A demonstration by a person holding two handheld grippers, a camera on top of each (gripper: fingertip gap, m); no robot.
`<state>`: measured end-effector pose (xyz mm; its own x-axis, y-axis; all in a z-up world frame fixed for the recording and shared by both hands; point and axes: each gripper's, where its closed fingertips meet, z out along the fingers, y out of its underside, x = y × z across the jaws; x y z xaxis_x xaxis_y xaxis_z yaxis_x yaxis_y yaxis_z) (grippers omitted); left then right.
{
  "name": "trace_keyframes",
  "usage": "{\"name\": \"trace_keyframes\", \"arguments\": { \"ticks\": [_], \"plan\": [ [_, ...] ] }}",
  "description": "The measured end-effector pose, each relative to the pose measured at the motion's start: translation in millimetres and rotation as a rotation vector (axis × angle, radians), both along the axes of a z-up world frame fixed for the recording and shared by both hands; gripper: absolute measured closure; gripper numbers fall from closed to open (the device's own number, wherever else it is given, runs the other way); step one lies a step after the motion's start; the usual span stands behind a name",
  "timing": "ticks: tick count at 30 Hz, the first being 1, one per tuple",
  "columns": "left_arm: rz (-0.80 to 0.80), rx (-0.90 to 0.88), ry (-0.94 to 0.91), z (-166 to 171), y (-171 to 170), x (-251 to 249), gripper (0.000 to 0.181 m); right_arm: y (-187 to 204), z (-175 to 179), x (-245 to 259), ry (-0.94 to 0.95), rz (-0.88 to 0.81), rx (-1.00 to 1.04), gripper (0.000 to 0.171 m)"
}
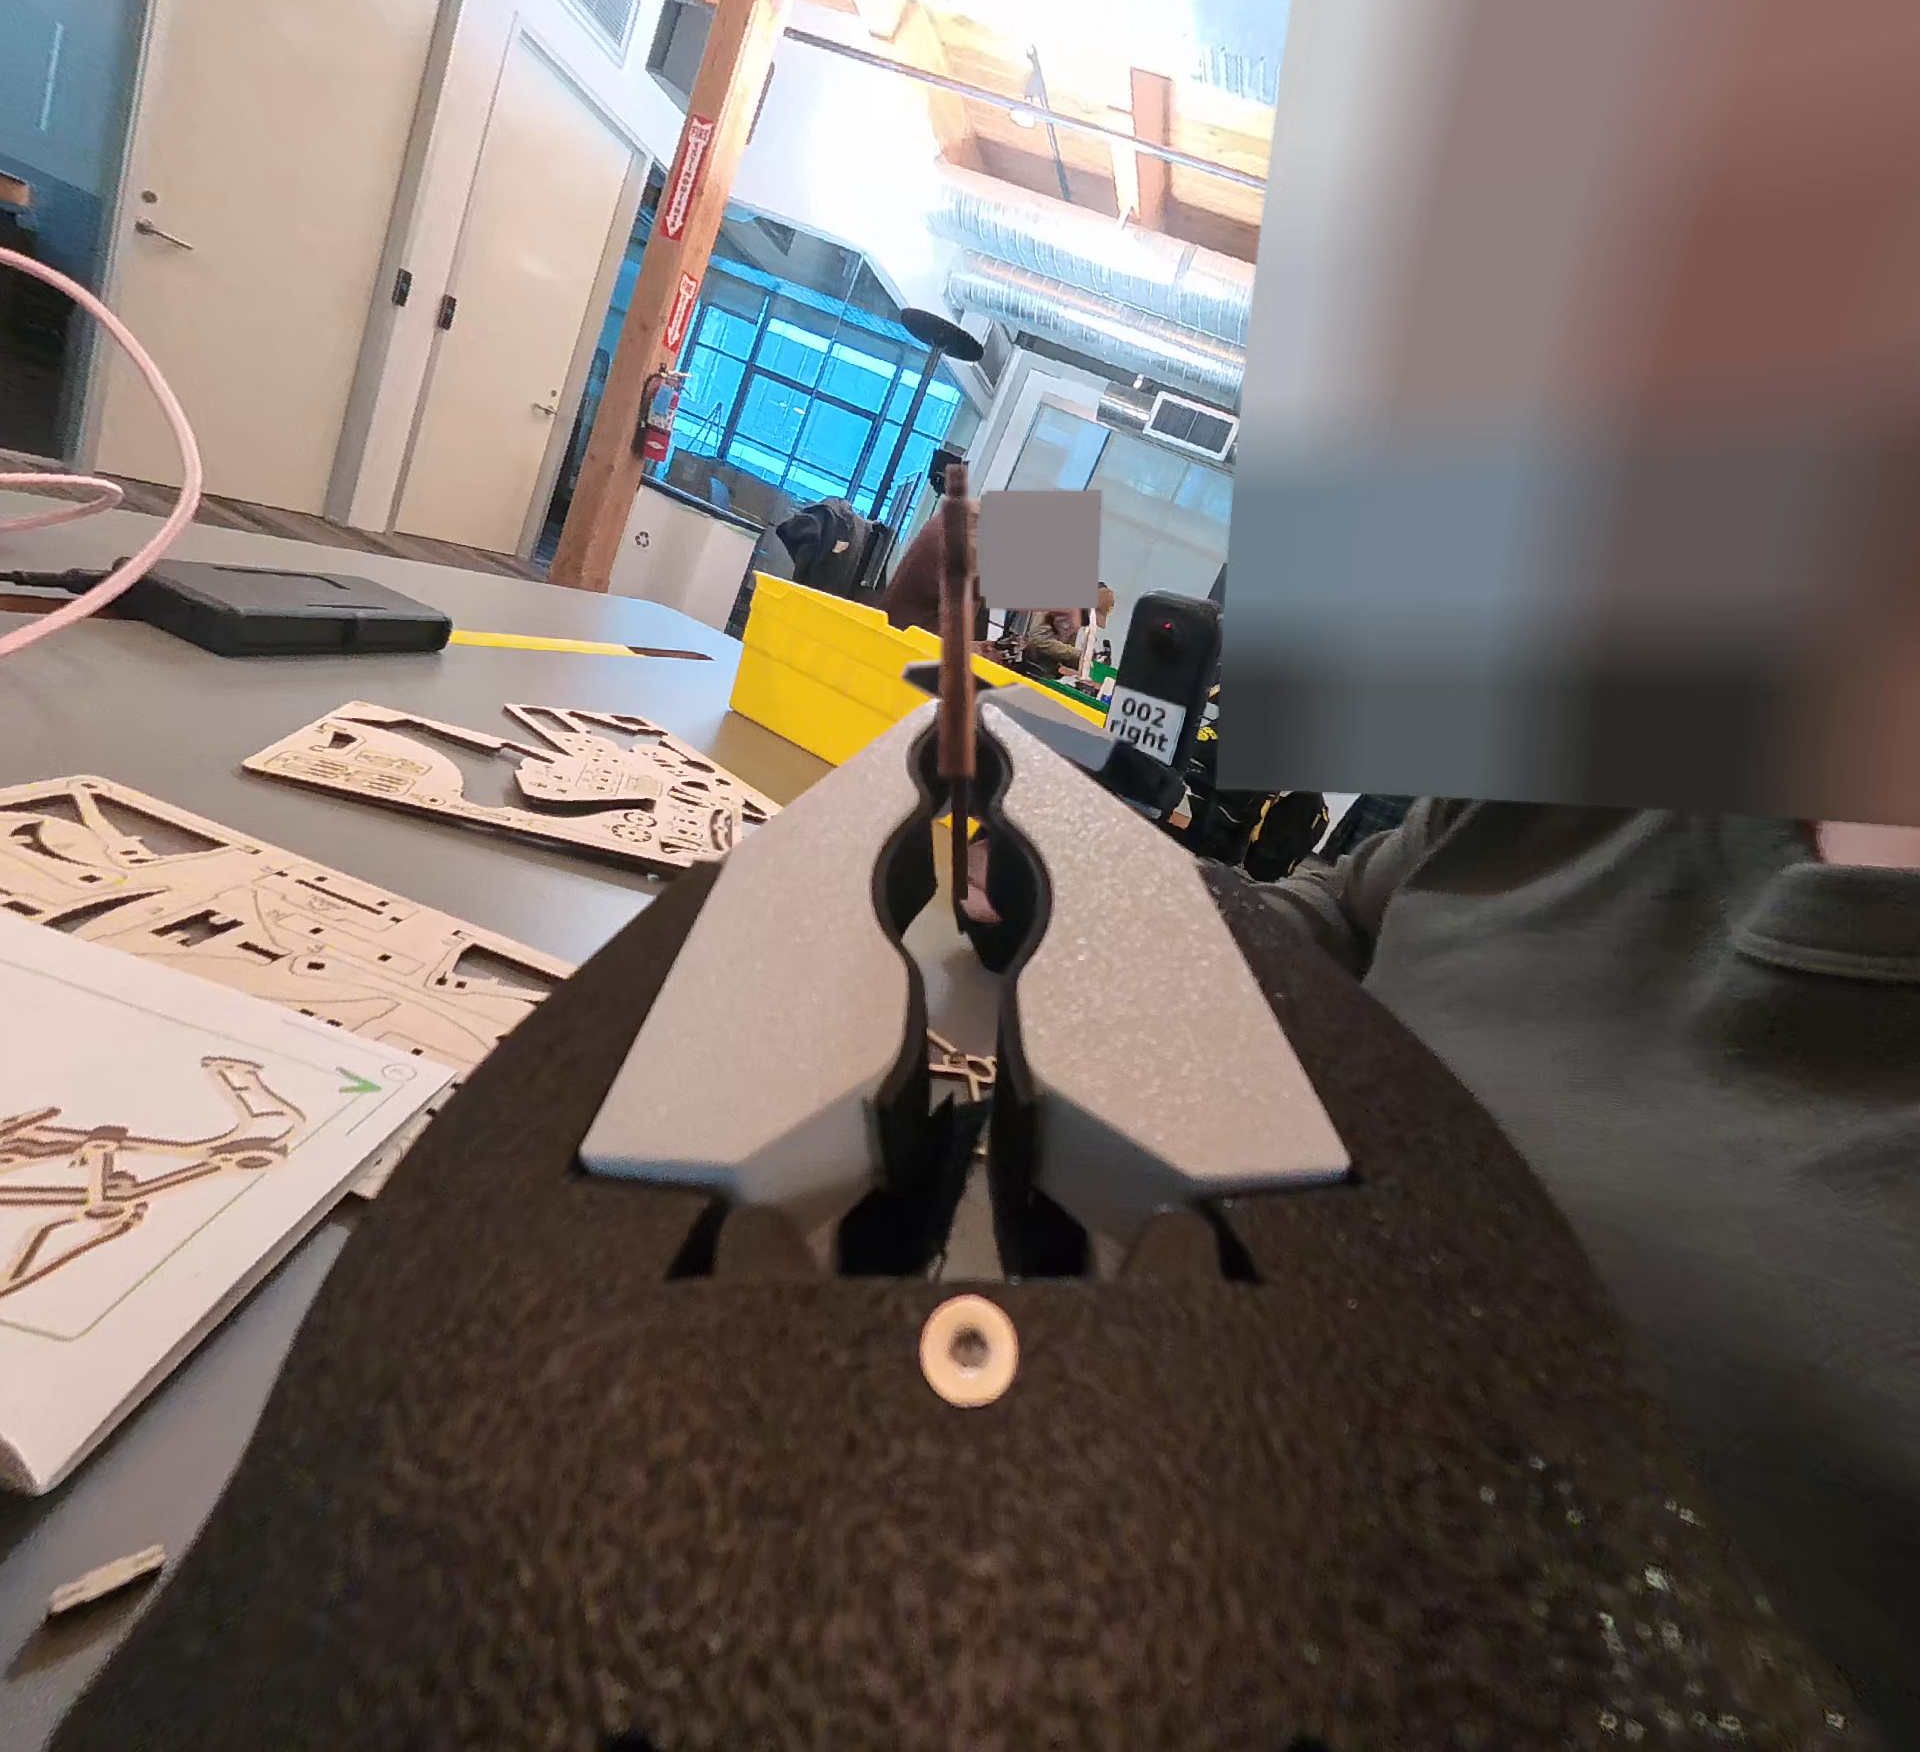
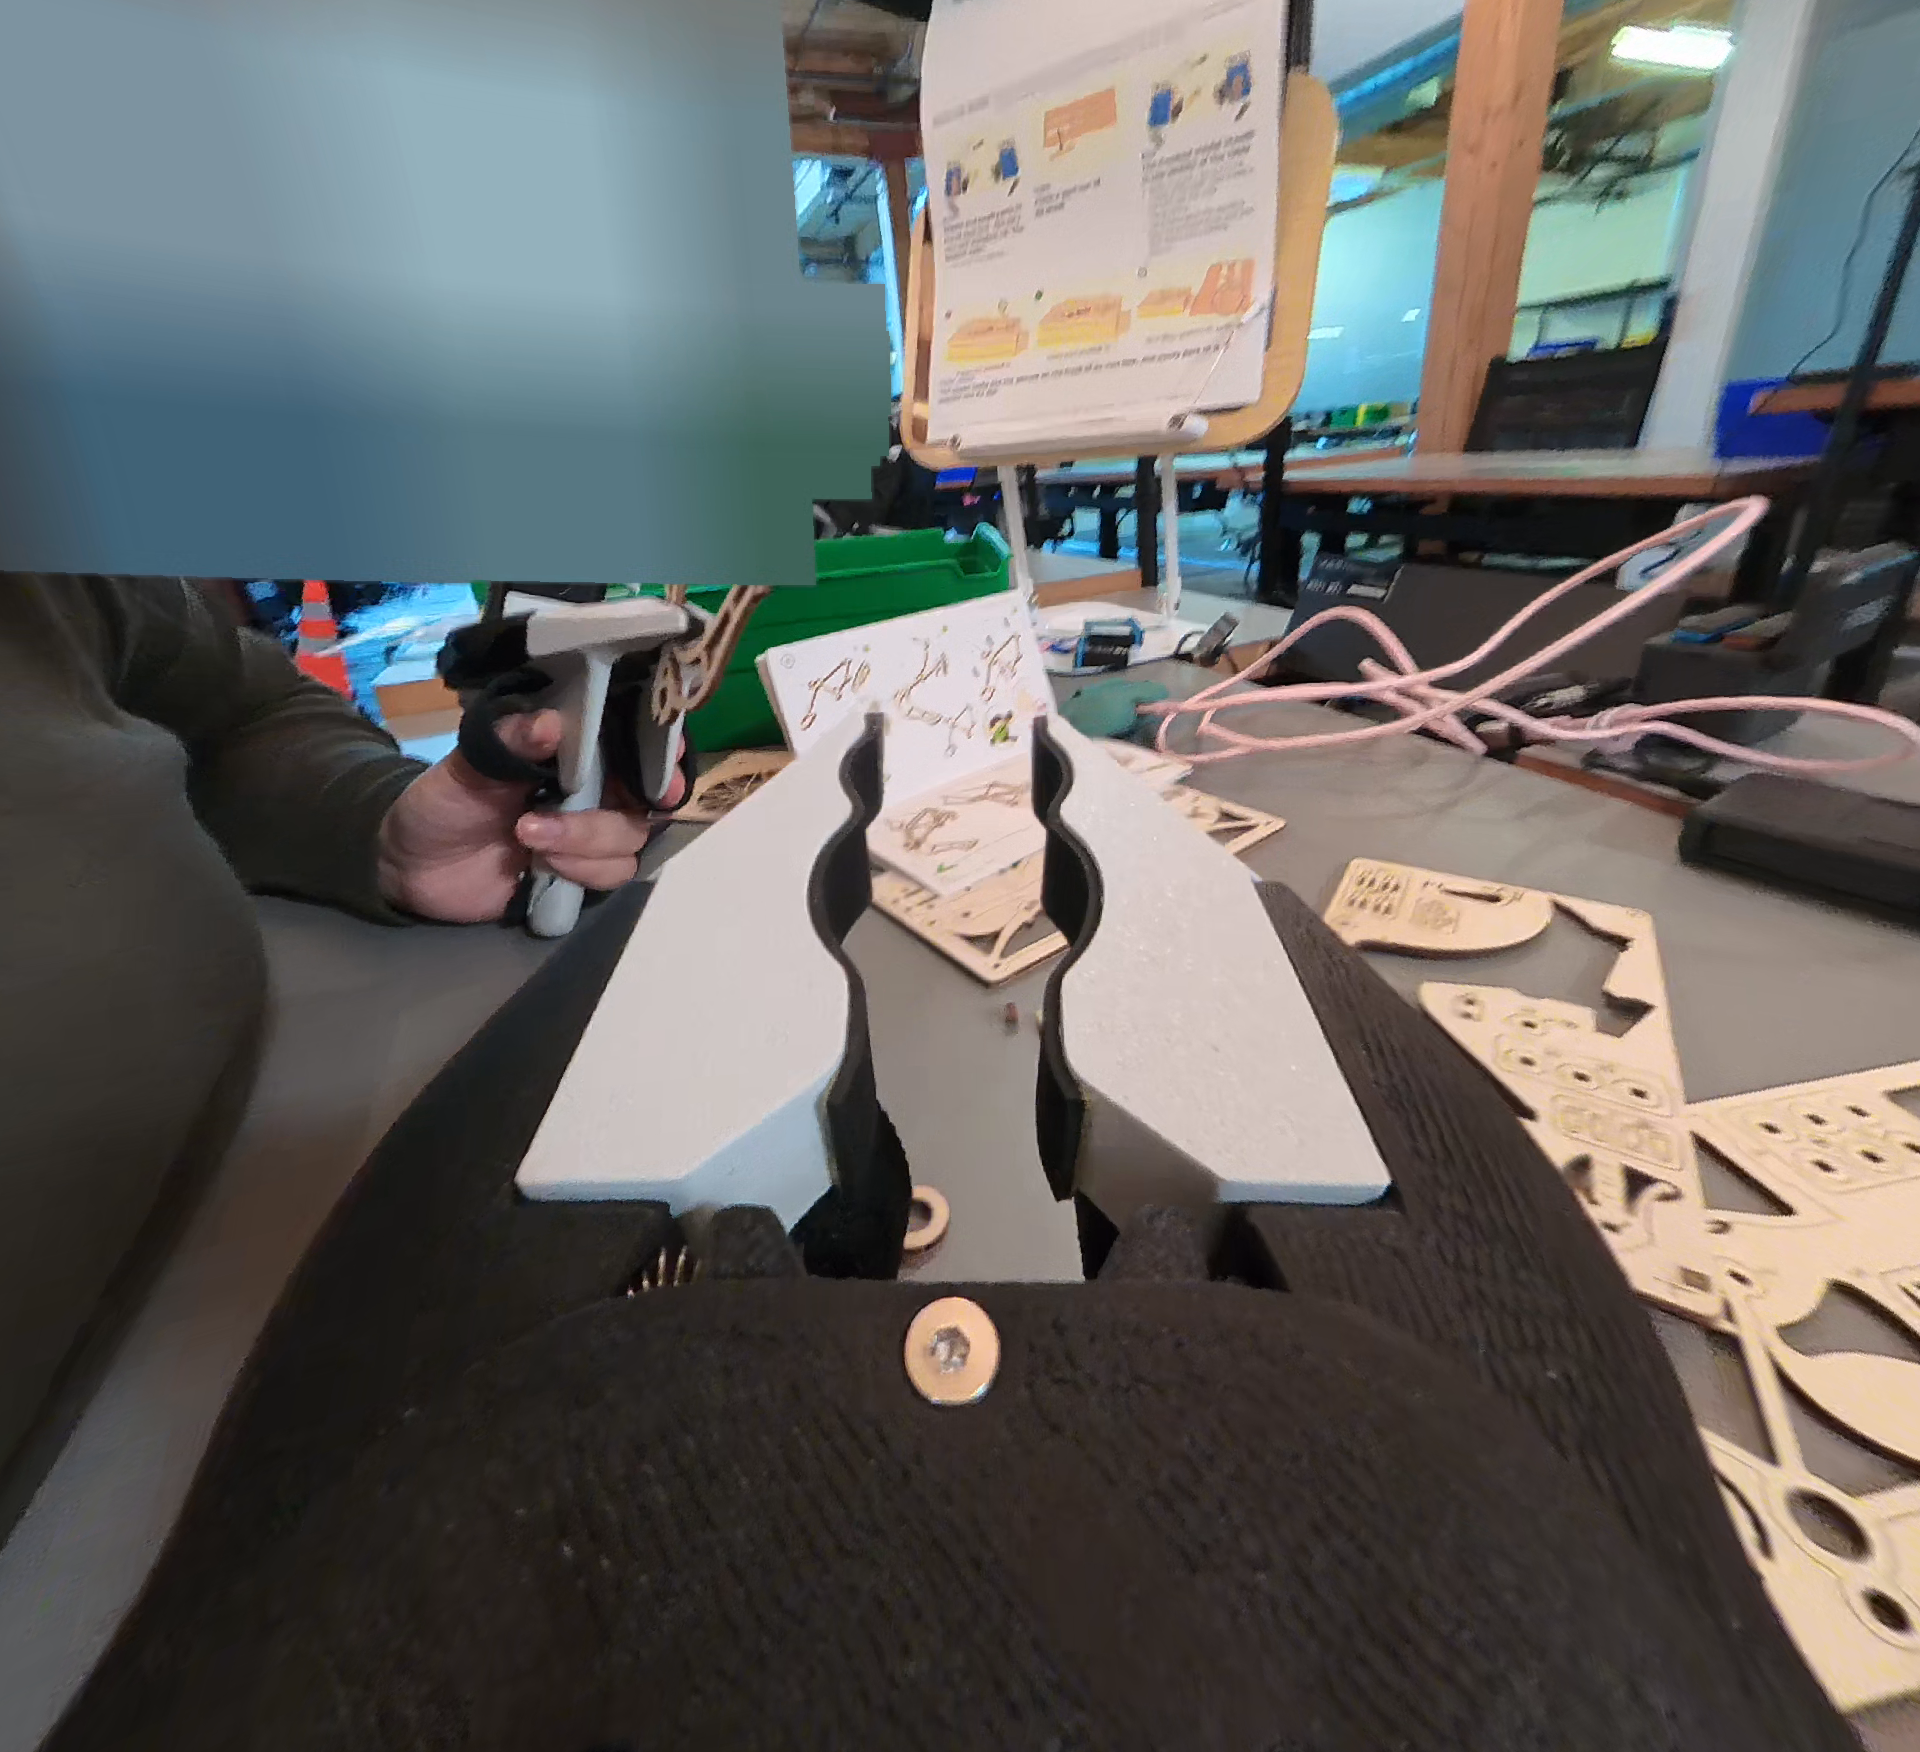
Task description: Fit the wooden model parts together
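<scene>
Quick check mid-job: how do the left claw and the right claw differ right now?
The left claw is shut on a thin dark-edged wooden model part that stands upright past its tips; the right claw is open and holds nothing. The left claw is raised above the grey table and points across the room; the right claw is low, pointing over the table at the flat wooden cut-out sheets. Both have pale grey fingers with wavy black pads.

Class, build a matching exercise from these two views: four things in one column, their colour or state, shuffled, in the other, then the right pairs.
Things
1. left tool
2. right tool
3. bin beyond the left tool
4. cable on the table

States
A. pink
B. open, holding nothing
C. yellow
D. shut on a thin wooden part

Pairs: 1-D, 2-B, 3-C, 4-A
</scene>
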<state>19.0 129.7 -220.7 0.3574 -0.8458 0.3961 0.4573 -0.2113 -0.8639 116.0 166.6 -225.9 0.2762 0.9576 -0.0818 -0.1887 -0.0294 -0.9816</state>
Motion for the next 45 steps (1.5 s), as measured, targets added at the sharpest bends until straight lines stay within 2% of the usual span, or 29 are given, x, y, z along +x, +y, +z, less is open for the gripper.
{"name": "trace_keyframes", "arguments": {
  "ticks": [3,6,9,12,15,16,18,26,29,33,38,41,45],
  "plan": [
    [0.005,-0.002,0.011,-1.0,0.5,0.7,0.181,-5.0,-8.6,-13.7,-0.092,0.051,0.000,0.143],
    [0.021,-0.008,0.013,-1.4,2.8,-1.1,0.181,-9.0,-37.7,-31.1,-0.317,0.149,-0.061,0.142],
    [0.053,0.018,0.021,0.2,3.8,-4.6,0.181,-21.8,-65.0,-47.4,-0.533,0.276,-0.208,0.144],
    [0.083,0.053,0.040,1.9,4.4,-8.4,0.181,-26.7,-86.4,-61.2,-0.719,0.263,-0.305,0.147],
    [0.086,0.064,0.045,2.3,4.9,-11.4,0.181,-29.8,-102.7,-67.6,-0.872,0.173,-0.316,0.148],
    [0.083,0.062,0.043,2.3,4.9,-12.1,0.181,-28.5,-107.6,-67.4,-0.913,0.126,-0.309,0.142],
    [0.074,0.060,0.054,1.4,4.2,-12.0,0.181,-29.7,-110.9,-68.3,-0.955,0.067,-0.283,0.141],
    [0.059,0.059,0.051,1.6,1.2,-15.7,0.181,-30.8,-115.0,-70.6,-0.994,-0.078,-0.261,0.155],
    [0.054,0.051,0.042,1.6,1.0,-17.1,0.181,-31.6,-114.8,-68.5,-0.991,-0.084,-0.251,0.159],
    [0.051,0.051,0.043,1.6,0.6,-17.0,0.181,-22.6,-106.0,-53.6,-0.988,-0.113,-0.207,0.159],
    [0.052,0.052,0.047,1.3,0.4,-16.4,0.181,-23.5,-91.4,-14.9,-1.032,0.014,-0.322,0.159],
    [0.052,0.058,0.052,1.5,-0.3,-15.8,0.181,-30.4,-85.0,26.4,-1.208,0.148,-0.468,0.159],
    [0.050,0.068,0.061,1.5,-1.9,-14.3,0.181,-46.1,-84.5,75.8,-1.554,0.347,-0.679,0.159]
  ]
}}
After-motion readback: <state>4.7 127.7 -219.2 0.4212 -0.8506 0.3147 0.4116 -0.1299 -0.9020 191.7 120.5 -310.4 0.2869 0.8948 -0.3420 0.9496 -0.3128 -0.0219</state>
